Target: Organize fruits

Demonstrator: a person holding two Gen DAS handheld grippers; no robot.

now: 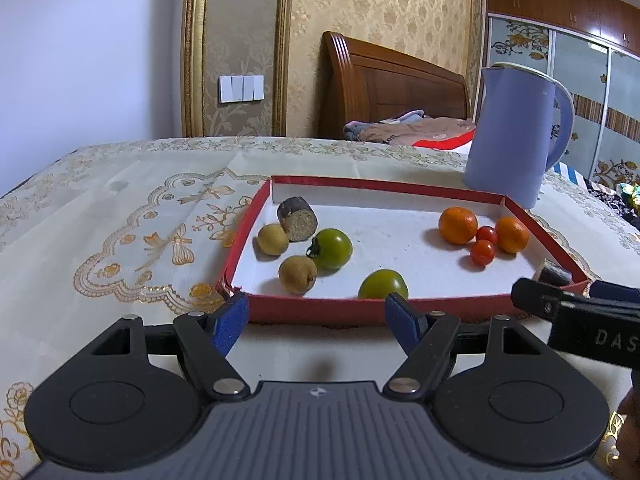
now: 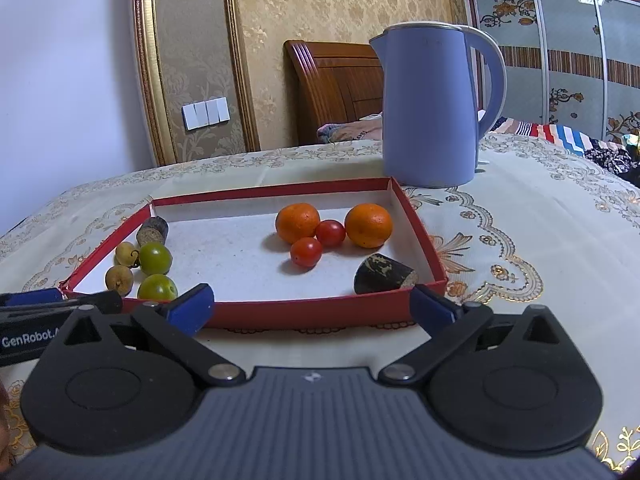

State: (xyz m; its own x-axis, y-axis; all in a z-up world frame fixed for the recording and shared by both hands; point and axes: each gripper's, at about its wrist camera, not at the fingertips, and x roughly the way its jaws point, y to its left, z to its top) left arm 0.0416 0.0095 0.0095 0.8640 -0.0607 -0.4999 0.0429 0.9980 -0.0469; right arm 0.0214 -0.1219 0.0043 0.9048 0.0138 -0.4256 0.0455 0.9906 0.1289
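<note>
A shallow red box (image 1: pixel 320 308) (image 2: pixel 304 312) with a white floor lies on the table. At its left are two green tomatoes (image 1: pixel 332 248) (image 2: pixel 155 258), two tan longans (image 1: pixel 297 274) (image 2: pixel 119 279) and a dark sugarcane piece (image 1: pixel 298 219) (image 2: pixel 152 230). At its right are two oranges (image 1: pixel 458 225) (image 2: pixel 298 222), two red cherry tomatoes (image 1: pixel 482 252) (image 2: pixel 306 252) and a second dark cane piece (image 2: pixel 382 274) (image 1: pixel 554 274). My left gripper (image 1: pixel 316 320) is open and empty before the box's near wall. My right gripper (image 2: pixel 310 306) is open and empty, also just before the near wall.
A blue electric kettle (image 1: pixel 516 136) (image 2: pixel 434 108) stands behind the box's far right corner. The table carries a cream lace-pattern cloth (image 1: pixel 140 220). A bed with a wooden headboard (image 1: pixel 392 84) lies beyond the table. The right gripper's side shows at the left wrist view's right edge (image 1: pixel 576 312).
</note>
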